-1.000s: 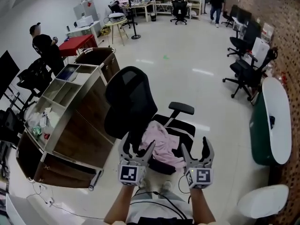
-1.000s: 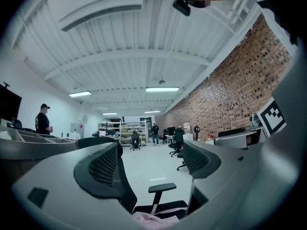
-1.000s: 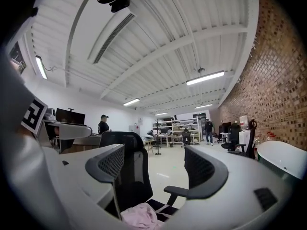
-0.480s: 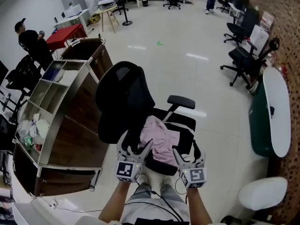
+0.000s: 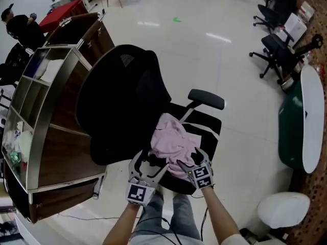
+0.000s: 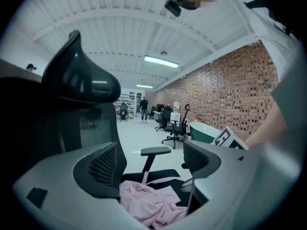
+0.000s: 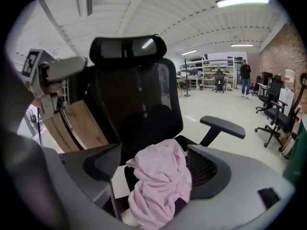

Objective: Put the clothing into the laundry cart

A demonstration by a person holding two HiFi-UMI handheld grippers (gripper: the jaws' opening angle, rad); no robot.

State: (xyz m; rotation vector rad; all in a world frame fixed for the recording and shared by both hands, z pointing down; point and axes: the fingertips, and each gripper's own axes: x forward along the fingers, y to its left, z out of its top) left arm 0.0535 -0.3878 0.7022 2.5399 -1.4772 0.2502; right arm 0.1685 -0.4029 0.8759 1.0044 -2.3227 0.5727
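Note:
A crumpled pink garment [image 5: 171, 142] lies on the seat of a black office chair [image 5: 122, 101]. My right gripper [image 5: 191, 161] sits at the garment's near edge. In the right gripper view the garment [image 7: 160, 181] bulges between the jaws of the right gripper [image 7: 156, 164], which are opening and not pressing on it. My left gripper [image 5: 149, 163] stands open just left of it, over the seat's front. In the left gripper view the garment [image 6: 148, 202] lies low between and beyond the wide jaws of the left gripper [image 6: 151, 169]. A brown cart with a metal frame [image 5: 51, 116] stands left of the chair.
The chair's armrest [image 5: 206, 98] sticks out beyond the garment. A green and white table [image 5: 301, 116] runs along the right wall, with office chairs [image 5: 278, 45] farther back. A person in black [image 5: 23, 29] stands at the far left.
Both grippers have moved forward and down to the chair seat. The right one now has the pink garment between its jaws. The head view has closed in on the chair.

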